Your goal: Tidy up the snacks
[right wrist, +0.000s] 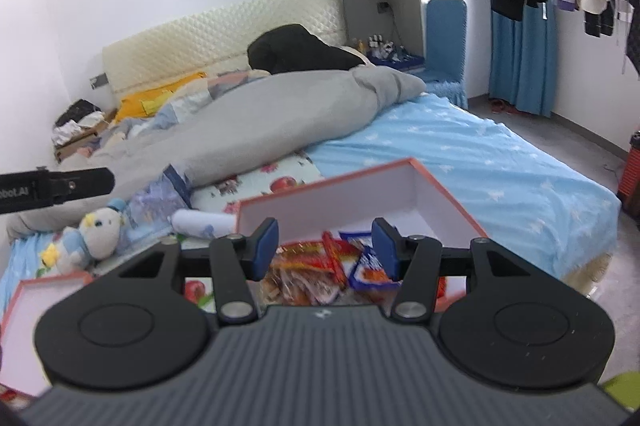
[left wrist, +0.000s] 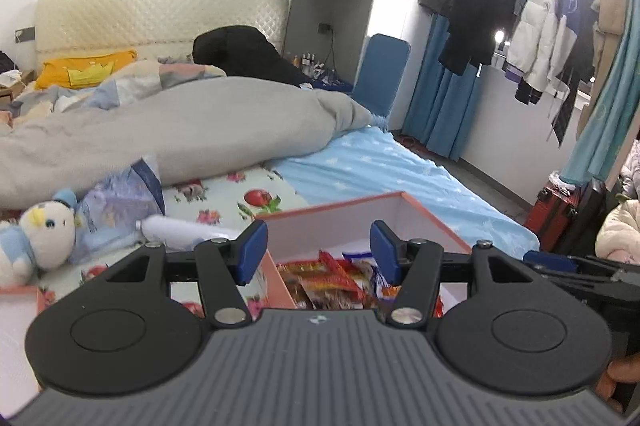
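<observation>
An open pink-edged box (left wrist: 400, 214) with white inner walls sits on the bed and holds several red, orange and blue snack packets (left wrist: 332, 282). My left gripper (left wrist: 318, 252) is open and empty, held above the box's near left part. In the right wrist view the same box (right wrist: 436, 193) holds the packets (right wrist: 316, 266), and my right gripper (right wrist: 326, 250) is open and empty above them. The left gripper's body (right wrist: 56, 185) shows at the left edge of the right wrist view.
A pink-edged lid (right wrist: 28, 310) lies to the left of the box. A plush toy (left wrist: 36, 238), a blue plastic bag (left wrist: 120, 201) and a white bottle (left wrist: 172, 228) lie left of the box. A grey duvet (left wrist: 180, 129) covers the bed behind. Clothes hang at right (left wrist: 520, 5).
</observation>
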